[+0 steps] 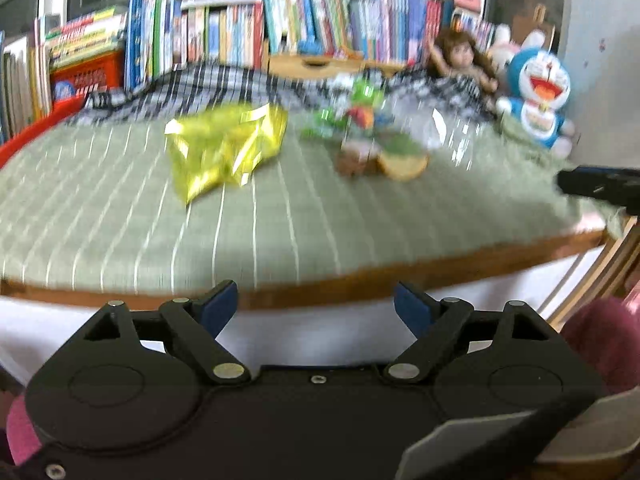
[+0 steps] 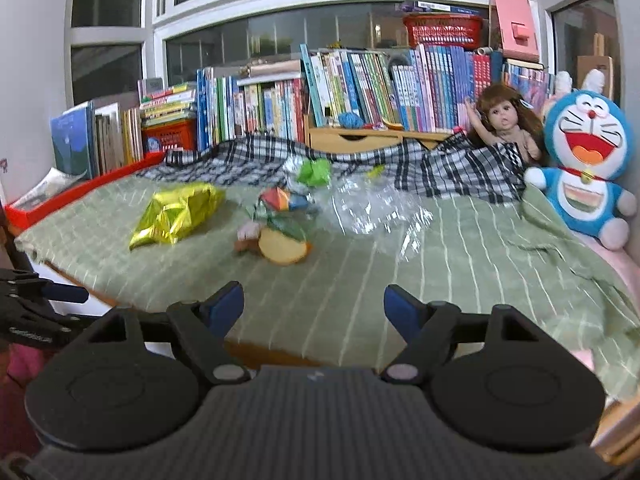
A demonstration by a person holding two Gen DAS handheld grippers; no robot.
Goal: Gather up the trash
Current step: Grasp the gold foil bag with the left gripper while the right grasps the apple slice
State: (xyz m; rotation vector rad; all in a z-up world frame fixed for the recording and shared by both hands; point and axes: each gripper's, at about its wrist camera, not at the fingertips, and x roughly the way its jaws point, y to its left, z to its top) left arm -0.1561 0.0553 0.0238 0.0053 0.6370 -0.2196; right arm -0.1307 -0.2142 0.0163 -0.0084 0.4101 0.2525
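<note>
Your left gripper [image 1: 315, 304] and right gripper [image 2: 314, 306] both stand spread wide, holding nothing, at the near edge of the green striped cover [image 2: 460, 248]. Ahead of your 2 grippers, well apart from them, lie the yellow foil bag [image 2: 176, 214], the bread slice [image 2: 282, 249] and the clear plastic wrap [image 2: 372, 208], the bag leftmost.

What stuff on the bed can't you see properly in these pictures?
- Small trash pile: the left wrist view is smeared by motion, so the pieces blend together.
- Clear plastic: see-through, so its edges fade into the green sheet in the right wrist view.
- Right claw: cut off by the left wrist view's edge.
- Book titles: too small in both views.
- Any trash bin: not in either view.
</note>
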